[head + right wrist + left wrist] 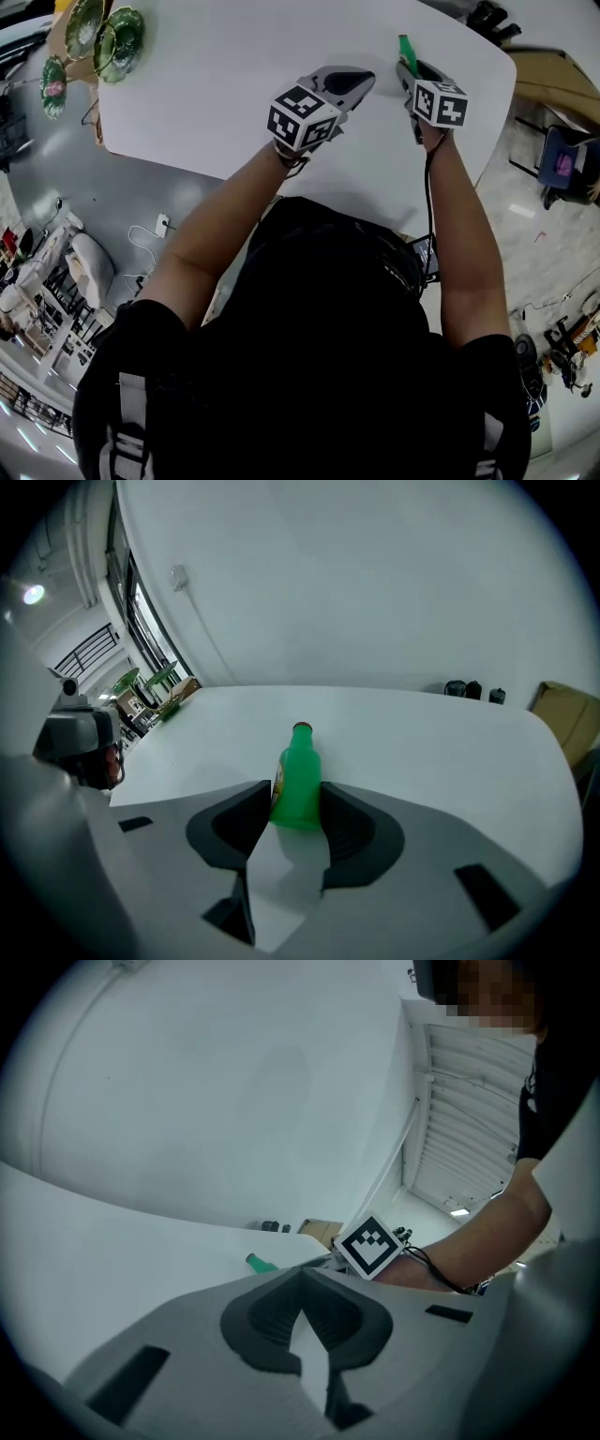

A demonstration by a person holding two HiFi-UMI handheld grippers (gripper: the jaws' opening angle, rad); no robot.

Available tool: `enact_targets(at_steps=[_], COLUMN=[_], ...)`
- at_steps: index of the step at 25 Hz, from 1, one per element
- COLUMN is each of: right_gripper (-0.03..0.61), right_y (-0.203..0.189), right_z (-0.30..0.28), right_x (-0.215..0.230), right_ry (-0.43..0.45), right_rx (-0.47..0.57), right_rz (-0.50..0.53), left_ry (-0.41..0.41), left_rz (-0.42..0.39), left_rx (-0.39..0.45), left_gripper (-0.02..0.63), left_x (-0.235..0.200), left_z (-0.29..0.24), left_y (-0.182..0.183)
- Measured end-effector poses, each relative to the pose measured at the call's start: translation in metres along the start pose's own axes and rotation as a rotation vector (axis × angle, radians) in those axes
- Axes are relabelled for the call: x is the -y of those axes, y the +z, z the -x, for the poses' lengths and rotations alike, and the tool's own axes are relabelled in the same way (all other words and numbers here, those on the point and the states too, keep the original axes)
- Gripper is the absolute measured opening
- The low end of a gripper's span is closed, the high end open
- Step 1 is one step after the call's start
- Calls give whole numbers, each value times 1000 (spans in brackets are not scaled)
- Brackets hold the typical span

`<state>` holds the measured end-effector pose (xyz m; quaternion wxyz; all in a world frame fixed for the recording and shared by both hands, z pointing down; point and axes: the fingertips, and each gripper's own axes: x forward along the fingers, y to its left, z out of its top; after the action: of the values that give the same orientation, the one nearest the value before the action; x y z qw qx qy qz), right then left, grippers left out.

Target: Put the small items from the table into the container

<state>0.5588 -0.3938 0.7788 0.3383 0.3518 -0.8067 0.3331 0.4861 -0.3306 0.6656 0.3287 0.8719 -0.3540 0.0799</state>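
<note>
One green bottle [298, 794], label illegible, between spread right claw [295, 787]; left claw [300, 1277] pressed together.

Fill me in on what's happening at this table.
A person stands at a white table with a two-jaw gripper in each hand. The right gripper has its jaws open on either side of a small green bottle, which stands upright on the table between their tips and is not clamped. The left gripper is shut on nothing and sits low over bare tabletop beside it. No container shows near the grippers.
</note>
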Motion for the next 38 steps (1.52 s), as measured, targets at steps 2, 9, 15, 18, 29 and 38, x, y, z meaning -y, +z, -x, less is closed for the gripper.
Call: enact_targets(at_steps=[2, 9, 15, 18, 29, 38], right_gripper=[168, 169, 169, 169, 169, 169], right_y=[3, 14, 21, 19, 10, -25], right_z=[1, 43, 118, 167, 346, 395], right_x=[-3, -19, -33, -41, -100, -99], right_ry=[8, 52, 73, 81, 174, 202], right_rx=[-4, 51, 154, 211, 462, 519], right_rz=[17, 69, 106, 127, 210, 238], left_ry=[3, -1, 16, 26, 7, 67], left_rz=[2, -23, -71, -88, -152, -186], left_rx=[-6, 27, 75, 102, 257, 290], left_gripper=[5, 5, 5, 5, 5, 5], left_x=[-2, 16, 47, 74, 211, 255], left_z=[2, 13, 27, 39, 92, 100], left_y=[-1, 9, 24, 31, 65, 35])
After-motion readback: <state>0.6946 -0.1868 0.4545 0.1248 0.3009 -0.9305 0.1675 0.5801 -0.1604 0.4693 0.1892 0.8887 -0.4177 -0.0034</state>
